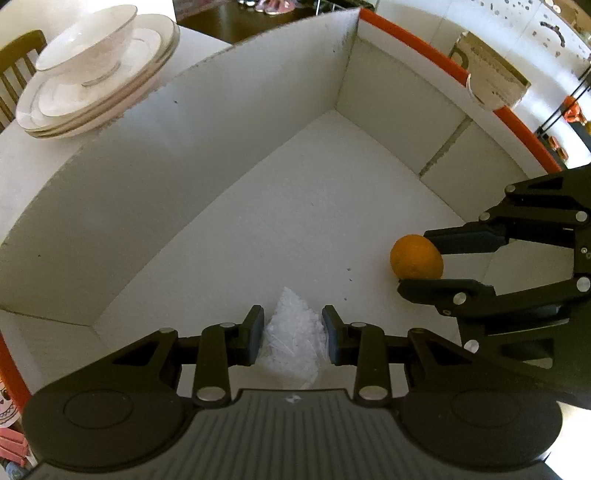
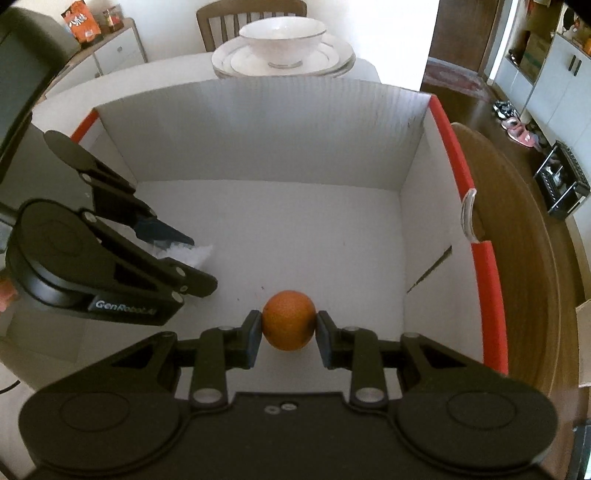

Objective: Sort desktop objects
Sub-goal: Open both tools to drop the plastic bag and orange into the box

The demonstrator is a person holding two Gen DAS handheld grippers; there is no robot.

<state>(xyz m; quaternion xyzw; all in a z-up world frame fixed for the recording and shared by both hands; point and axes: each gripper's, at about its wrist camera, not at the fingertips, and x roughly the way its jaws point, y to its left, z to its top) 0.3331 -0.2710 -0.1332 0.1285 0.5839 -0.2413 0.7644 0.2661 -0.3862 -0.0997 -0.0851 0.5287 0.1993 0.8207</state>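
Both grippers reach down into a white cardboard box with an orange rim [image 1: 236, 110] [image 2: 258, 122]. My left gripper [image 1: 293, 334] is shut on a small clear plastic bag of white bits [image 1: 295, 332], held low over the box floor. In the right wrist view that left gripper [image 2: 201, 264] comes in from the left with the plastic bag [image 2: 192, 254] showing between its fingers. My right gripper [image 2: 289, 334] is shut on an orange [image 2: 289, 319], both pads pressed to its sides. The left wrist view shows the right gripper [image 1: 421, 262] at the right with the orange [image 1: 416, 257].
A white bowl [image 2: 282, 38] sits on a stack of white plates [image 1: 96, 74] on the white table behind the box. A wooden chair [image 2: 251, 11] stands beyond them. A curved wooden surface [image 2: 524, 240] lies right of the box, with a small clear handle [image 2: 467, 218] on that wall.
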